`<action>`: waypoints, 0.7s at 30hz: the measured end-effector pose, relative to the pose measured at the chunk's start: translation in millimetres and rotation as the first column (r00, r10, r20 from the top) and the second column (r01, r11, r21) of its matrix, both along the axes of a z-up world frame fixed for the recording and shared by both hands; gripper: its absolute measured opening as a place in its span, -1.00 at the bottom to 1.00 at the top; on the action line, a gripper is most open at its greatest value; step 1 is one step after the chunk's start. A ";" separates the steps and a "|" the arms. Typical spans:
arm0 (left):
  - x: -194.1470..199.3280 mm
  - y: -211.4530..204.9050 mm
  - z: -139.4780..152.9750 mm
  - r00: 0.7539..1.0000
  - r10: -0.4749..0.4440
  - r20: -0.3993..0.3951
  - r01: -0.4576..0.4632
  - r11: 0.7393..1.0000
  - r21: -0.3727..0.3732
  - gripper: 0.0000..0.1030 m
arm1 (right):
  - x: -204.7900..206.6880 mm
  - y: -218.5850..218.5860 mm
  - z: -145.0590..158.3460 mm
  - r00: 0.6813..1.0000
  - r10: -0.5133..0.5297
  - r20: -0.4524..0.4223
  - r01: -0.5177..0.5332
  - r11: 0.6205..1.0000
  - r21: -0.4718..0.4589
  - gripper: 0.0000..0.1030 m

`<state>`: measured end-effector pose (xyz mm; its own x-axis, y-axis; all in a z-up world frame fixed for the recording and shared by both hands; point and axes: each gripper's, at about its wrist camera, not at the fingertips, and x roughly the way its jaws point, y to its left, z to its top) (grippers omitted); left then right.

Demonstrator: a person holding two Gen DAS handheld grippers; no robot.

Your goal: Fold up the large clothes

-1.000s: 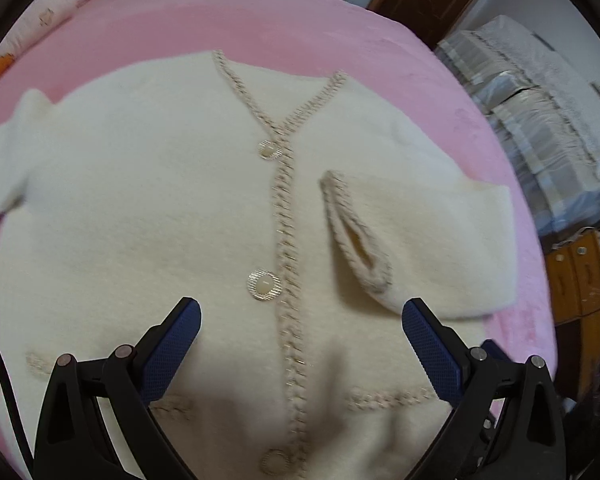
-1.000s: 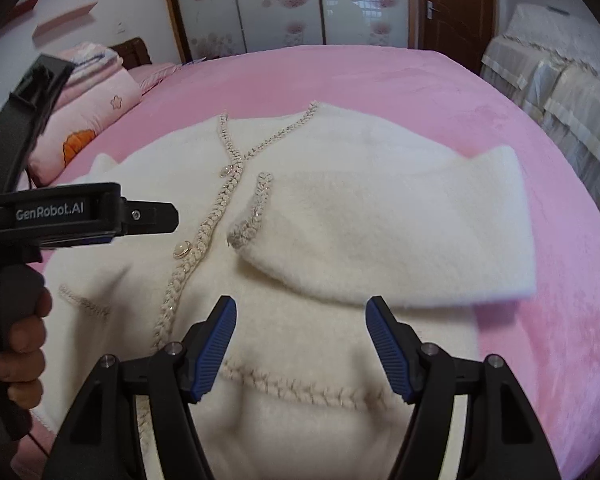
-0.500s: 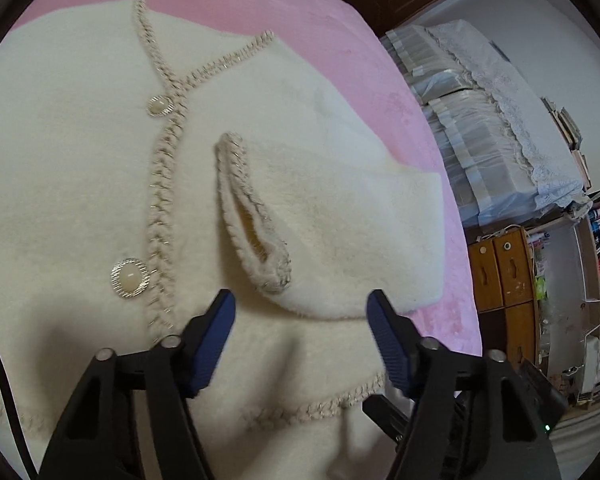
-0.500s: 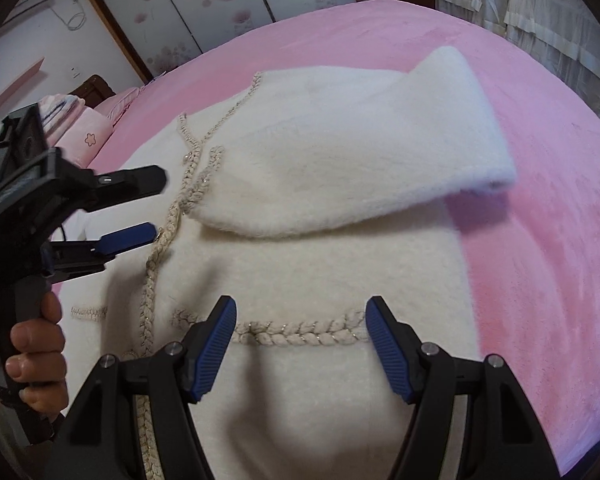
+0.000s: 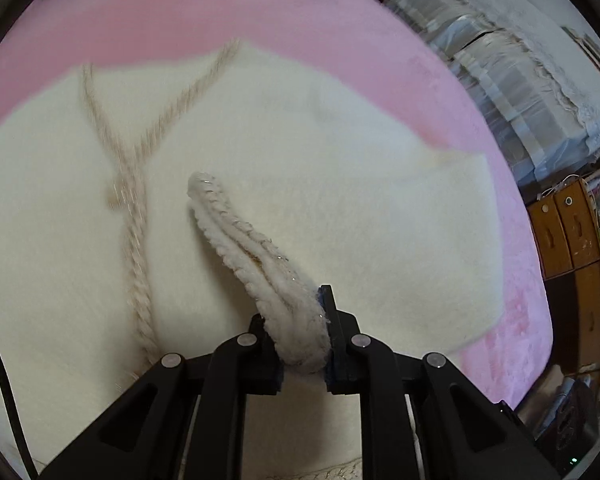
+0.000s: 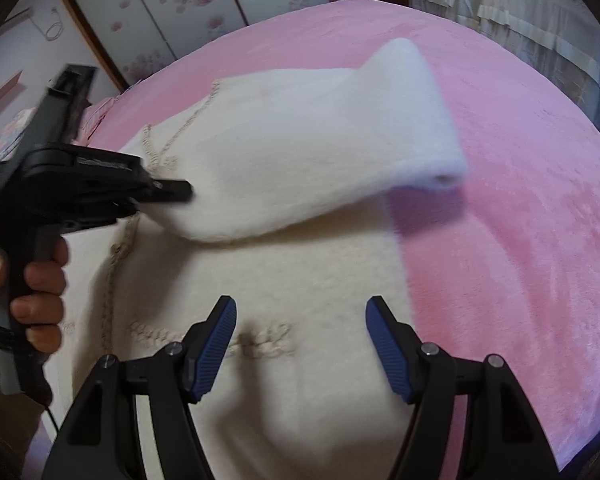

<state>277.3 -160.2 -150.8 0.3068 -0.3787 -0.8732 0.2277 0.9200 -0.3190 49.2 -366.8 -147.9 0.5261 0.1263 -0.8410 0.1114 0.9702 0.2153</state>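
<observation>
Our left hand-held gripper (image 5: 302, 340) is closing on the cardigan's (image 5: 260, 168) cuff (image 5: 260, 264) on the bed (image 5: 220, 12); our right hand-held gripper (image 6: 300, 344) hovers open, empty.

A pink bedspread (image 6: 520, 200), floral wardrobe doors (image 6: 188, 8), and wooden drawers (image 5: 568, 232).

cream fuzzy cardigan (image 5: 340, 184) lies flat, front up, on the pink bed (image 6: 520, 200), braided trim down the V-neck and placket, one sleeve (image 6: 340, 152) folded across the chest, its braided cuff (image 5: 260, 264) pinched flat and lifted slightly off the body
</observation>
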 end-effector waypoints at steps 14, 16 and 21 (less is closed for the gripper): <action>30.1 88.9 138.7 0.917 0.207 0.342 -0.205 0.978 -0.041 -0.78 | 93.0 -15.7 5.0 0.997 -0.067 0.040 0.071 0.992 -0.106 -0.22; 21.1 117.4 122.8 0.915 0.232 0.331 -0.236 0.971 -0.030 -0.77 | 107.4 -8.0 2.1 0.999 -0.046 0.028 0.050 0.990 -0.130 -0.44; -14.2 159.7 23.7 0.951 0.259 0.171 -0.274 0.959 0.072 -0.76 | 107.7 23.2 -2.2 1.000 0.013 -0.006 -0.014 0.956 -0.293 -0.41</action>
<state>263.1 -0.4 -127.1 0.5222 -0.1829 -0.8330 0.0106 0.9781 -0.2081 157.0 -343.6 -150.1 0.5225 -0.1190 -0.8443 0.0980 0.9920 -0.0791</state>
